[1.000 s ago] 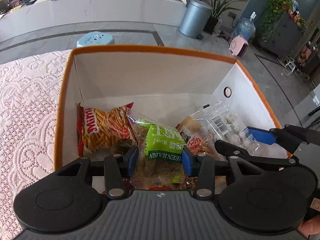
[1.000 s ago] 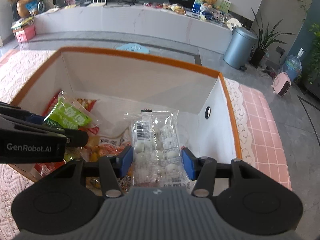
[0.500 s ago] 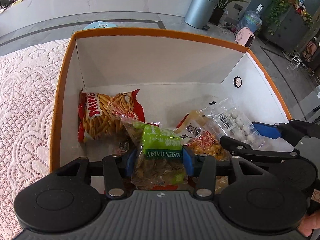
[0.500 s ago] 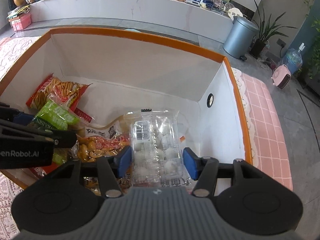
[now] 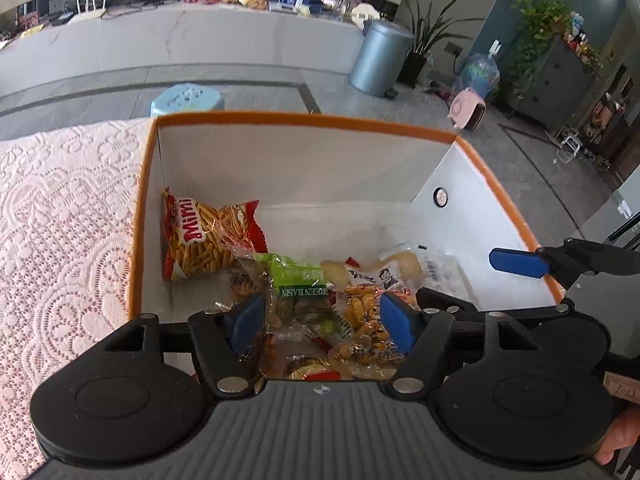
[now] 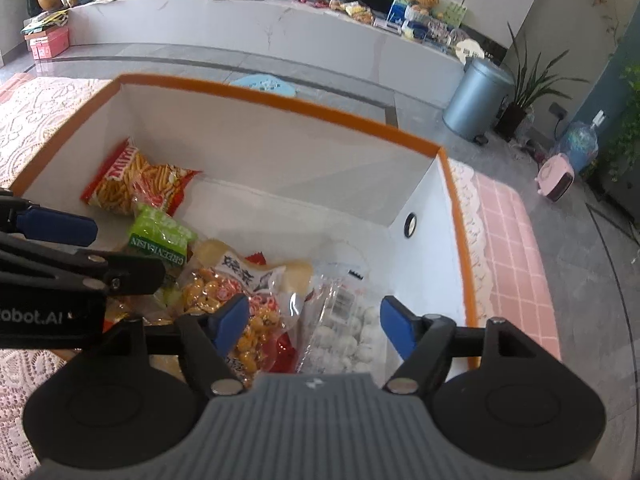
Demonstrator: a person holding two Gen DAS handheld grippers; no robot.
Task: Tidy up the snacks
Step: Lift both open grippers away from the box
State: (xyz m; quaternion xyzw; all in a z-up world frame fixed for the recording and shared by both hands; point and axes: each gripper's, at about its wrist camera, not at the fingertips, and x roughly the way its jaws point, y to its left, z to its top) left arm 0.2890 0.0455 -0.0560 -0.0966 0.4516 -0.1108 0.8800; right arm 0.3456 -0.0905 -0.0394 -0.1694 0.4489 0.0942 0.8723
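A white box with an orange rim [image 5: 304, 120] [image 6: 280, 100] holds several snack bags. A red bag of stick snacks [image 5: 204, 236] [image 6: 132, 184] lies at its far left. My left gripper [image 5: 322, 318] hangs over the green raisin bag [image 5: 298, 286] [image 6: 160, 236]; its jaws are opening and the blue pads stand clear of the bag. My right gripper [image 6: 314, 324] is above the clear bag of white balls [image 6: 344, 332] [image 5: 444, 274], jaws opening, pads apart from it. A bag of orange nuts [image 6: 240, 300] [image 5: 368, 320] lies between the two.
The box stands on a pink lace tablecloth [image 5: 60, 240] [image 6: 512, 248]. Beyond the table are a light blue stool [image 5: 186, 98], a grey bin [image 5: 378, 58], a long white counter [image 6: 260, 36] and potted plants. A hand [image 5: 616, 436] shows at the lower right.
Both grippers have opened and let go: the raisin bag and the clear bag of white balls dropped from the pads onto the pile in the box. The left gripper lifted slightly.
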